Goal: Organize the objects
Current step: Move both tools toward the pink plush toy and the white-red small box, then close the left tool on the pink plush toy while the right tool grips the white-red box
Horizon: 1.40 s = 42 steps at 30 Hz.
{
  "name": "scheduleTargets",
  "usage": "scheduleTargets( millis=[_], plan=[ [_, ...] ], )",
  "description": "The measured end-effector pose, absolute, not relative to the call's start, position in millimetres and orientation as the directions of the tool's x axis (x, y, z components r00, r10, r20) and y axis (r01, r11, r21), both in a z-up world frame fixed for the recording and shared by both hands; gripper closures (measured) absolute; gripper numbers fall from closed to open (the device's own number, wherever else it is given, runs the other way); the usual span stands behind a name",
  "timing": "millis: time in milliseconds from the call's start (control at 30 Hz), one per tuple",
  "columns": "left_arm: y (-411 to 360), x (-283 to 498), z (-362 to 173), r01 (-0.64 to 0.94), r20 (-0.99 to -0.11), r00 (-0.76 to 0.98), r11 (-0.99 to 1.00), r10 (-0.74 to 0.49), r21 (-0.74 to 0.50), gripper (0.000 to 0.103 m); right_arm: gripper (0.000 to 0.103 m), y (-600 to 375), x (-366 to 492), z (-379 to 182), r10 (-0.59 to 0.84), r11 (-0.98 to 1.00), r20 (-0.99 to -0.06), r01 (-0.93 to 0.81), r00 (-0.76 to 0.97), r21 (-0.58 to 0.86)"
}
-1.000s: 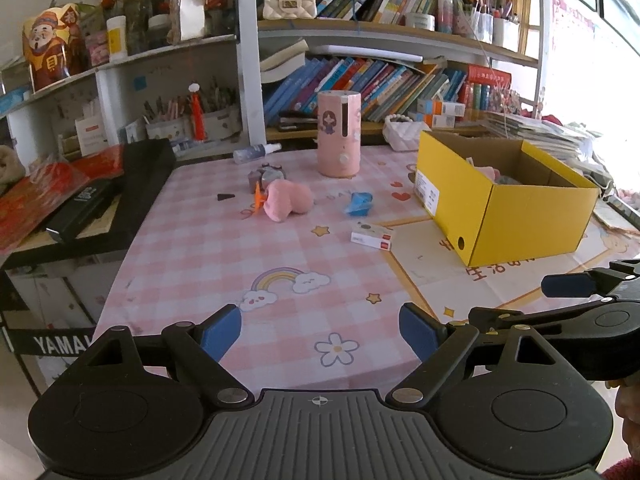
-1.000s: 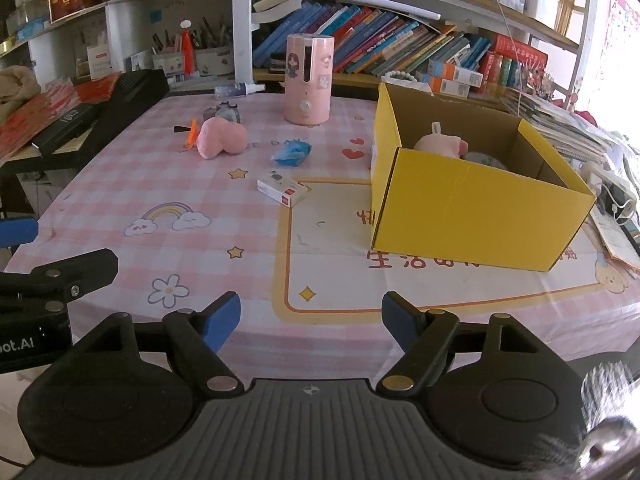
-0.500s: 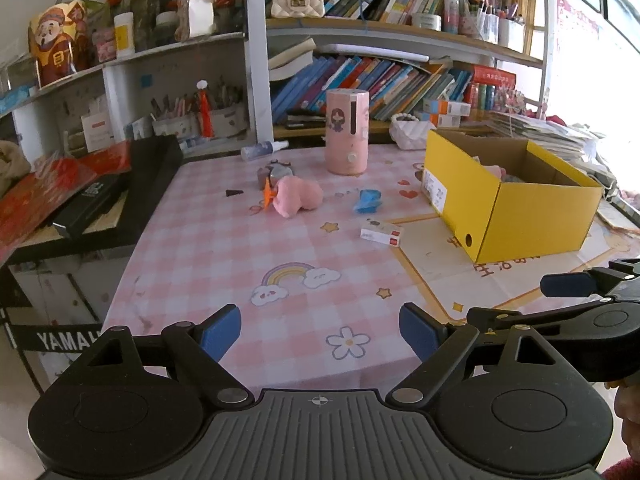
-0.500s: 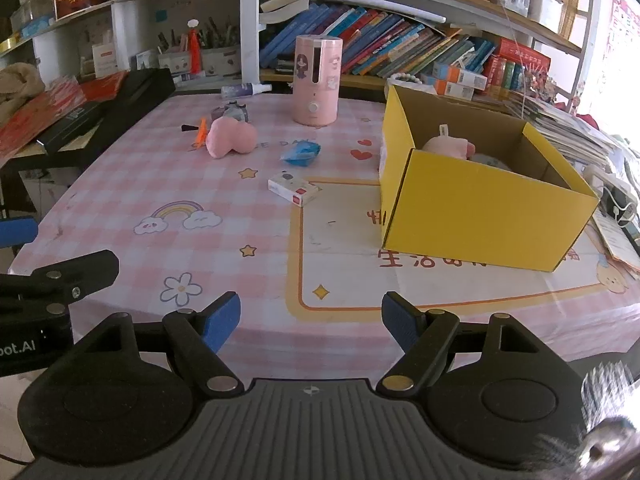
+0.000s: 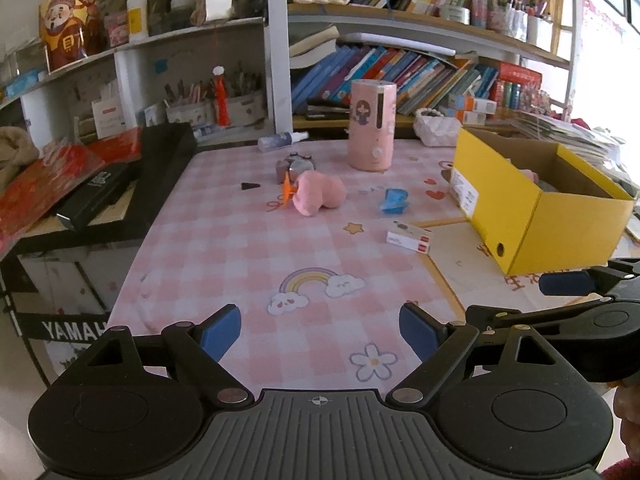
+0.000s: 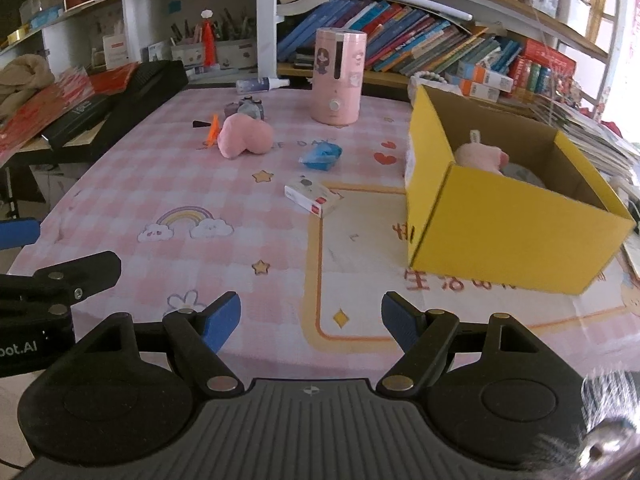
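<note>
Seen across a table (image 6: 120, 184): open box (image 6: 500, 240) at right holding a plush toy (image 6: 480, 156); small carton (image 6: 314, 196) left of it; another plush (image 6: 244, 136) farther back left; cylinder (image 6: 338, 76) behind

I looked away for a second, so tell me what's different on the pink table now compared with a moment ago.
Both claws have shifted a little: in each wrist view the table's things sit slightly further right and lower in the picture than before. The left claw and right claw stay open and empty. The pink plush, blue wrapper, small white box and yellow box lie where they were.
</note>
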<state>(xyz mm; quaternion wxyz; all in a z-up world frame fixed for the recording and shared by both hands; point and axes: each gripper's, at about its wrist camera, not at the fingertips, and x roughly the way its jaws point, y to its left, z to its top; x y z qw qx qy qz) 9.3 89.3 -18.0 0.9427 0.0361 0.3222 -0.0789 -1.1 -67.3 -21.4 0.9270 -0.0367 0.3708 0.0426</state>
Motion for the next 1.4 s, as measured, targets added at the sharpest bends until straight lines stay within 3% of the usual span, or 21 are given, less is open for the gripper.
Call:
scheduleTargets(
  millis=[1000,1400],
  plan=[
    [83,119,-25,0.077,-0.635,0.771,0.997,-0.054,0.009,0.015,0.029,-63,134,-42,0.116,0.967,-0.718,-0.244,0.687,-0.077],
    [83,137,-30,0.060,-0.656,0.754,0.998,-0.035,0.016,0.015,0.031,-66,165,-65,0.104,0.968,-0.789,-0.243,0.606,-0.059]
  ],
)
